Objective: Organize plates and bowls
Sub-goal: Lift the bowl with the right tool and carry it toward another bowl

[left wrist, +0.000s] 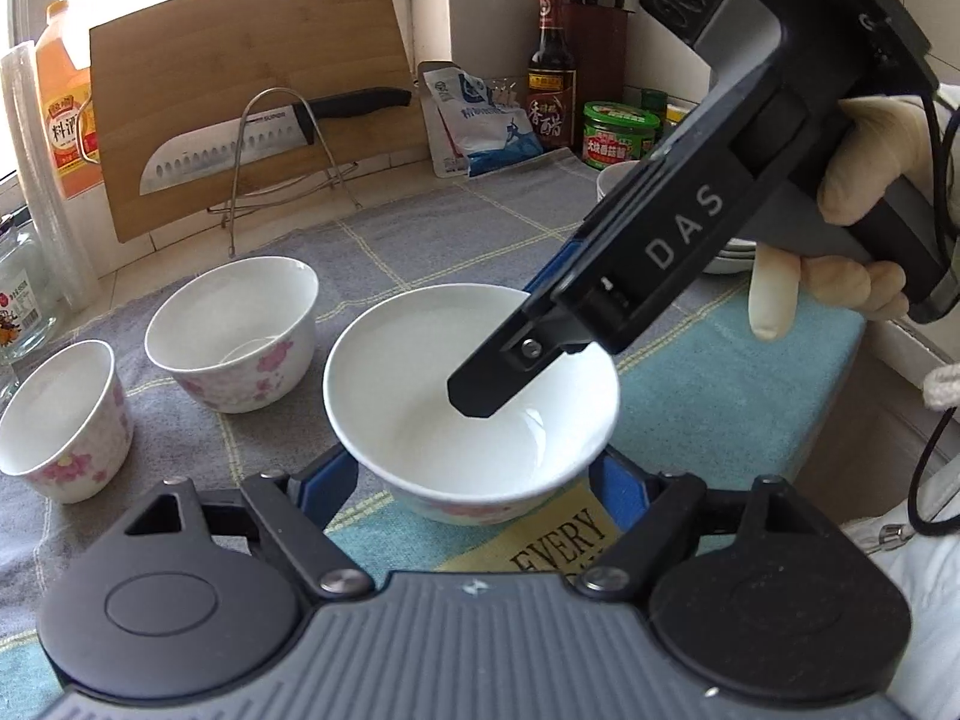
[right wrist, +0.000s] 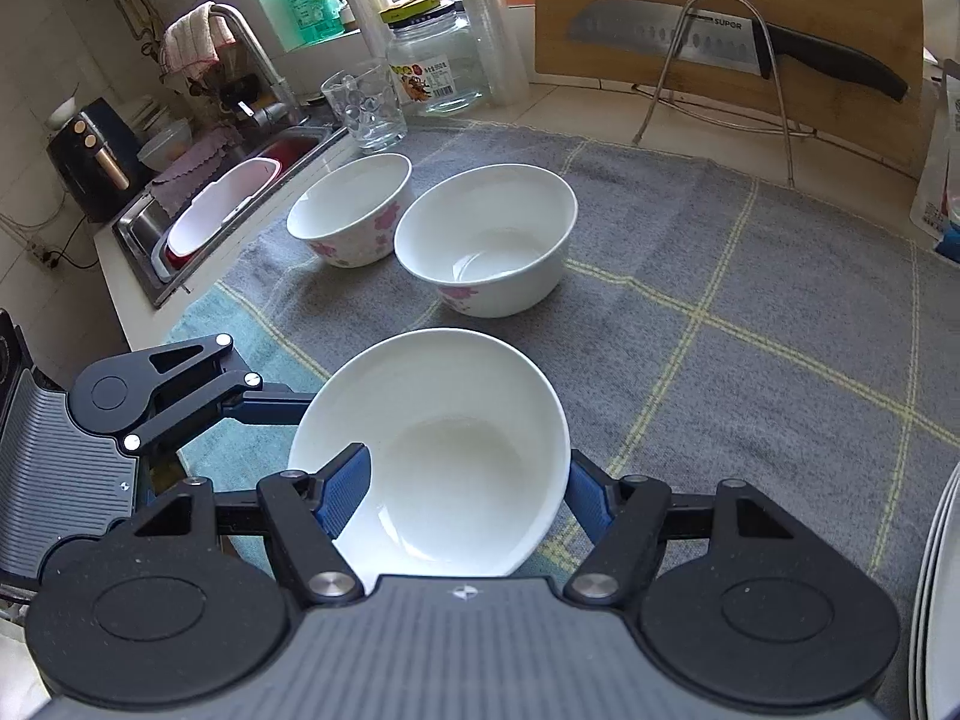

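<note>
1. The right gripper is clamped on the wall of a white bowl: one blue finger lies inside against the inner wall and the other presses the outside, so the jaws stand only as far apart as the wall between them.
2. The left gripper straddles the same bowl low down, one blue finger on either side of its body. The bowl hides where they meet it, so I cannot tell whether they press it or stand just clear.
3. A gloved hand holds the right tool's handle, up and to the right of the bowl.
4. The bowl sits over a grey checked cloth, with a teal towel beside it.
5. Beyond the bowl on the cloth stand two more flowered bowls, a nearer one and a farther one, side by side and nearly touching.
6. A stack of plates lies at the bowl's right.
7. Past the bowls, a cutting board leans on the wall with a knife on a wire rack in front of it.
</note>
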### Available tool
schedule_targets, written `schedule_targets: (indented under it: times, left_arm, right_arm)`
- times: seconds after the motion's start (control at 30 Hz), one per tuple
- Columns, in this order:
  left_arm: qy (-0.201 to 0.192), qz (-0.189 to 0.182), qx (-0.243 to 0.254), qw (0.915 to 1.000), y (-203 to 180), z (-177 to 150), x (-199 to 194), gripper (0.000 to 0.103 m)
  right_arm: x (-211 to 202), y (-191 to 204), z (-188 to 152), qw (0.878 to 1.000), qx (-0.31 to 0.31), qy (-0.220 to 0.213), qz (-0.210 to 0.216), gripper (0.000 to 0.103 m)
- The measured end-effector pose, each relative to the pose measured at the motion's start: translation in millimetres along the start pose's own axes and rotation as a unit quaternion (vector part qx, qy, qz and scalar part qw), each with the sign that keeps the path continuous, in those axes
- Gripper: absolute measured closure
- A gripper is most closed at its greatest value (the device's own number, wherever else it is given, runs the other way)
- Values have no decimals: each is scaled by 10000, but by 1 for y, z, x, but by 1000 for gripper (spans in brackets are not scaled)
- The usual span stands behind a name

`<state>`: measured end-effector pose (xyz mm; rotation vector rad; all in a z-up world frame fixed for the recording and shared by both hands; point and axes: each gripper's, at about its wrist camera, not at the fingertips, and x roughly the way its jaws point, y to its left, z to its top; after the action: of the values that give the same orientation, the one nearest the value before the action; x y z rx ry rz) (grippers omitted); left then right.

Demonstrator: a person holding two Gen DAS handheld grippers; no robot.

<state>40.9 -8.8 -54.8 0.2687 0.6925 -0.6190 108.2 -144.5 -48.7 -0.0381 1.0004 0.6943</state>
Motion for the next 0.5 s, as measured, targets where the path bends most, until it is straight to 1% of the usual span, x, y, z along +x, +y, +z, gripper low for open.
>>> schedule_targets:
  times: [0.5]
  left_arm:
    - [166,-217,-132,9995,-1,-1,9,19]
  right_arm:
    - [3,-3,-6,9998,-24,190,-6,26]
